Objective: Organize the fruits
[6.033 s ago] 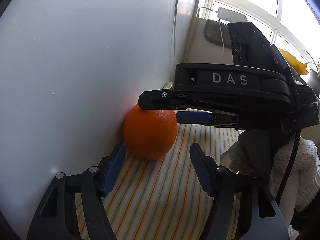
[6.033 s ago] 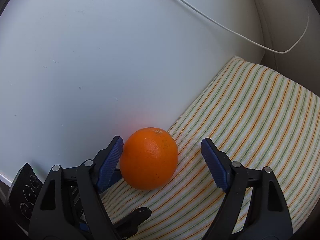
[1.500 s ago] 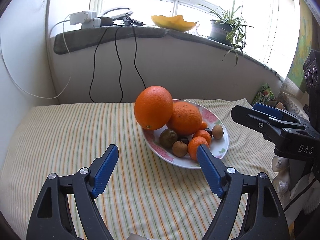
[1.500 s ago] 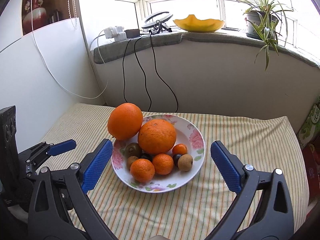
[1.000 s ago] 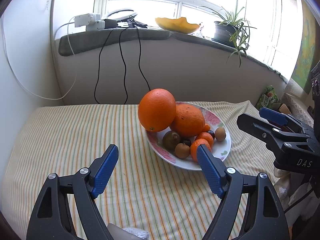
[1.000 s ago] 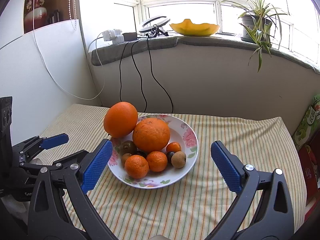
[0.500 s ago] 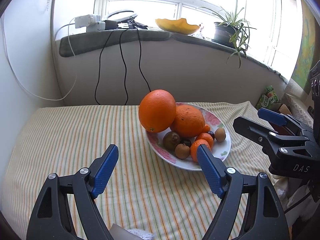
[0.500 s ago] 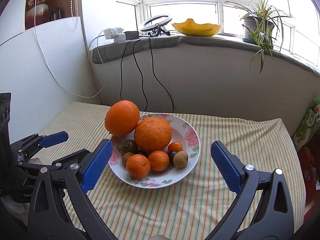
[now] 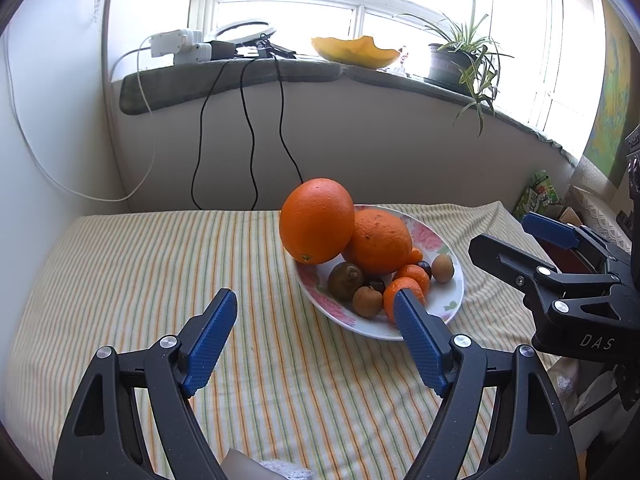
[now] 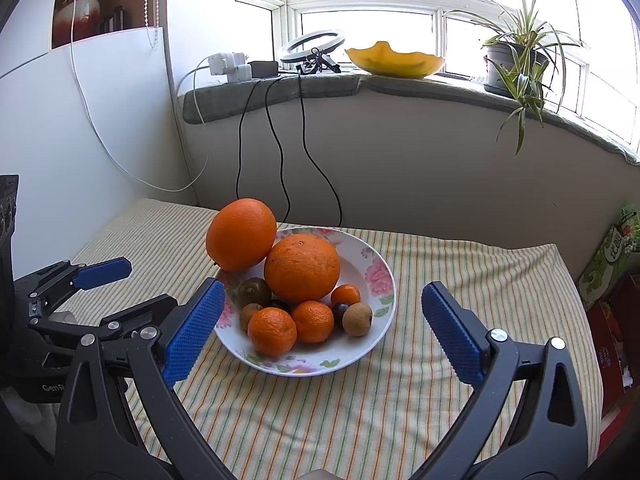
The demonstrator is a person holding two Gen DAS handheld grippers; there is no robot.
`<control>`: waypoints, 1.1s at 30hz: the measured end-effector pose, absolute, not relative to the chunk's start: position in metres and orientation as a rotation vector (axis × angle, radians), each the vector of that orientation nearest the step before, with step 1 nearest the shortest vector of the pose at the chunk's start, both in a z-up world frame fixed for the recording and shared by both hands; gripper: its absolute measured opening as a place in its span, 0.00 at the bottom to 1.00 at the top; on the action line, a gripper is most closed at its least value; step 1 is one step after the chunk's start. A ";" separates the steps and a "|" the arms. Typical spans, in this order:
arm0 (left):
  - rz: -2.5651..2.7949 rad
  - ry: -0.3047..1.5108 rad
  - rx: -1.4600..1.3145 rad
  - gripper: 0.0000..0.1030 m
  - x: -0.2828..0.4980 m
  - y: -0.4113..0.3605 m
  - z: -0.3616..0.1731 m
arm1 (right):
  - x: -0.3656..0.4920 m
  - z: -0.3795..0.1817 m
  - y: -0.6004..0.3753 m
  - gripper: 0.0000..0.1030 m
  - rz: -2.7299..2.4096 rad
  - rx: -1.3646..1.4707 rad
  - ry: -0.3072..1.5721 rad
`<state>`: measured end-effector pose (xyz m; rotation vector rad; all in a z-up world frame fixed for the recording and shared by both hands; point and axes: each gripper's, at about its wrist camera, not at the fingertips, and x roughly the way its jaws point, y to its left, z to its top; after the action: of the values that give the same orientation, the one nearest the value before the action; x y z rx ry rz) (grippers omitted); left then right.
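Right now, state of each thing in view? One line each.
Left tool: open, empty, short of the plate.
Right tool: open, empty, plate seen between its fingers.
Plate: on the striped cloth, full.
Smooth orange: perched on the plate's rim, leaning on the rough orange.
Small fruits: loose in the plate.

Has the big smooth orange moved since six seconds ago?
Yes. The big smooth orange lay on the striped cloth against the white wall; now it sits on the floral plate's left rim, leaning on the rougher orange.
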<state>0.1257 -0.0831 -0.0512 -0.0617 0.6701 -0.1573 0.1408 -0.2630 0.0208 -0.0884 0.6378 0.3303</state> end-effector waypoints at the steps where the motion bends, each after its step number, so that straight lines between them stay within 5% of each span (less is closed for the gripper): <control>1: -0.157 0.669 -0.062 0.78 0.125 -0.083 -0.051 | 0.140 0.021 -0.263 0.98 0.320 -0.097 0.634; 33: -0.146 0.658 -0.054 0.78 0.124 -0.084 -0.050 | 0.143 0.019 -0.266 0.98 0.309 -0.112 0.645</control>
<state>0.1236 -0.0837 -0.0498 -0.0536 0.6579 -0.1455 0.1426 -0.2659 0.0186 -0.1117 0.6451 0.3089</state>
